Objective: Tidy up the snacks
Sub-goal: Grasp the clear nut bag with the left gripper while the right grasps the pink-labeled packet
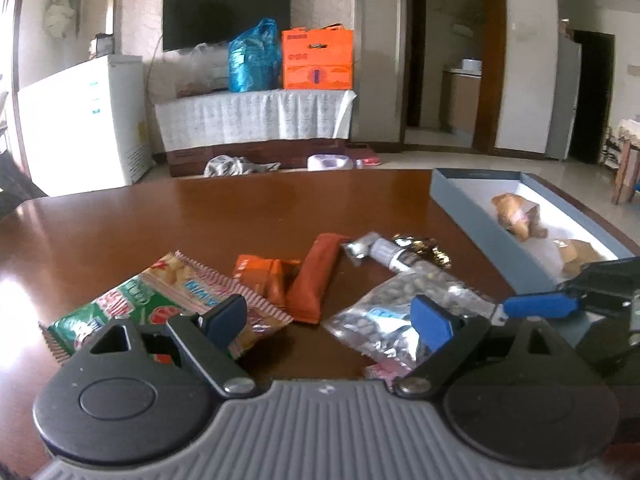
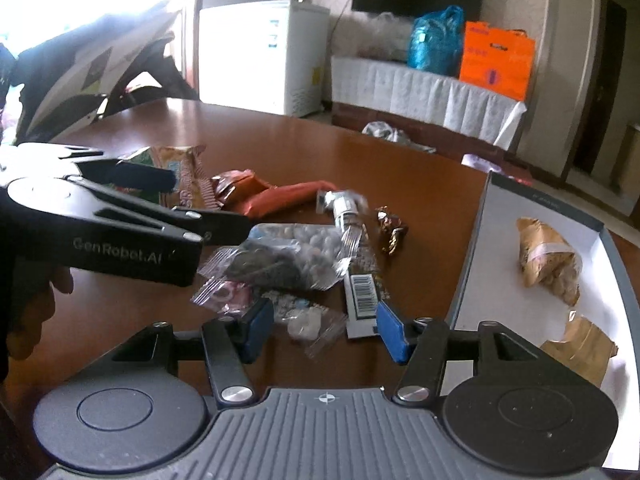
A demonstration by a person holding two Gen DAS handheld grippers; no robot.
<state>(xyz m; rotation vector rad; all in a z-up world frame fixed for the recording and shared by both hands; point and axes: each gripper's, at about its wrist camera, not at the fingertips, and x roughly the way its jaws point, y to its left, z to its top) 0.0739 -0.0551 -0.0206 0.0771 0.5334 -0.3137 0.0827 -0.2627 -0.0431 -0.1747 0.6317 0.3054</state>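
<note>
I see my left gripper [image 1: 330, 318] low over the glossy brown wooden table [image 1: 200, 220], jaws wide apart with nothing between them; its left pad sits over the green-and-red printed snack bag [image 1: 160, 300], its right pad over the clear plastic bag of brown nuts [image 1: 400, 300]. My right gripper [image 2: 326, 326] has its jaws partly apart around the small clear-wrapped candy packet [image 2: 308, 322], and I cannot tell whether the pads touch it. The loose snacks lie clustered mid-table: two orange-red wrapped bars [image 1: 316, 276] and a long clear tube pack with a barcode label [image 2: 360, 280]. To the right, the shallow grey cardboard box with a white floor [image 2: 472, 248] holds two brown paper-wrapped snacks [image 2: 548, 260].
</note>
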